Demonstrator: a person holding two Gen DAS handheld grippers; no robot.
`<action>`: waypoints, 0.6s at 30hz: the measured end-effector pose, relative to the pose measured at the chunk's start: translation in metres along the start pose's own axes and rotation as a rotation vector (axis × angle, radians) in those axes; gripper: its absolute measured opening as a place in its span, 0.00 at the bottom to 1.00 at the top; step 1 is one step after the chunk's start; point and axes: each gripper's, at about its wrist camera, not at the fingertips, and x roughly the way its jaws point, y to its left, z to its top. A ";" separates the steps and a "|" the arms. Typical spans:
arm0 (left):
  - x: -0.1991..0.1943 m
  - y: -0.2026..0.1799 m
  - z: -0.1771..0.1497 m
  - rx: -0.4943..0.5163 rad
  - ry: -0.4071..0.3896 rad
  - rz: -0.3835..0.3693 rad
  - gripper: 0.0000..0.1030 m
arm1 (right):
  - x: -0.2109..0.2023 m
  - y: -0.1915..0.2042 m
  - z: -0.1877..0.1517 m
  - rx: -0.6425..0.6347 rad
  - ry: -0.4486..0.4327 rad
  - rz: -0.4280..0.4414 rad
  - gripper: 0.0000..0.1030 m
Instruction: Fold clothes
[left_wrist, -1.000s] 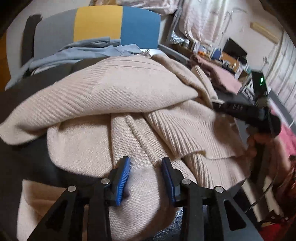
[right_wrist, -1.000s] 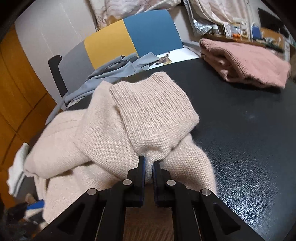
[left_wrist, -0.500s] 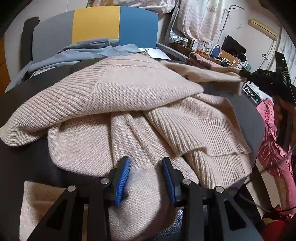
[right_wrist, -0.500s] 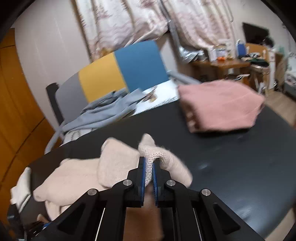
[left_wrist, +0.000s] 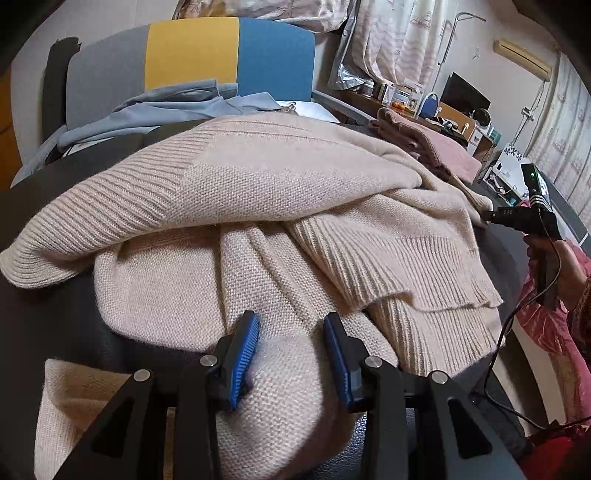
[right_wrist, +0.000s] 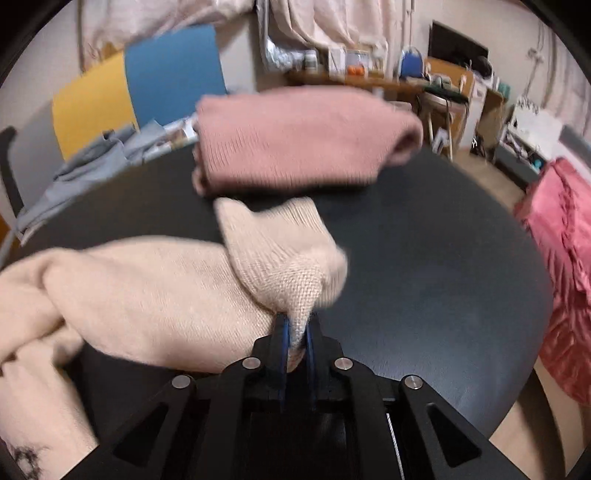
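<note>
Black and round, the table (right_wrist: 424, 258) fills most of both wrist views, with a cluttered room and a colour-blocked chair (left_wrist: 229, 62) behind it. Spread over the table lies the beige sweater (left_wrist: 280, 184), rumpled and partly doubled over itself; a folded pink sweater (right_wrist: 295, 140) sits on the table's far side, just beyond the beige one.

Judging by the layout, the step in hand is drawing one sleeve out sideways to straighten the garment before folding. The left gripper (left_wrist: 291, 347) straddles a thick bunch of the beige knit at the table's near edge, its blue pads set against the cloth on both sides, so it seems to pin that end. The right gripper (right_wrist: 297, 339) has a small tuck of the sleeve end between its jaws; they have just been opening, and with the blur it is hard to say whether the pads still press the cloth.

Next, the sleeve needs laying flat on the table, then a fresh grasp to fold it back across the body while the left end is held.
</note>
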 end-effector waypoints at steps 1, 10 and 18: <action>0.000 -0.001 0.000 0.006 -0.001 0.005 0.37 | -0.001 0.001 -0.002 0.007 0.002 -0.011 0.22; 0.001 -0.012 -0.005 0.032 -0.016 0.031 0.44 | -0.076 0.146 0.004 -0.244 -0.208 0.374 0.66; -0.001 -0.009 -0.010 0.038 -0.029 0.015 0.44 | -0.007 0.290 0.007 -0.584 0.035 0.523 0.57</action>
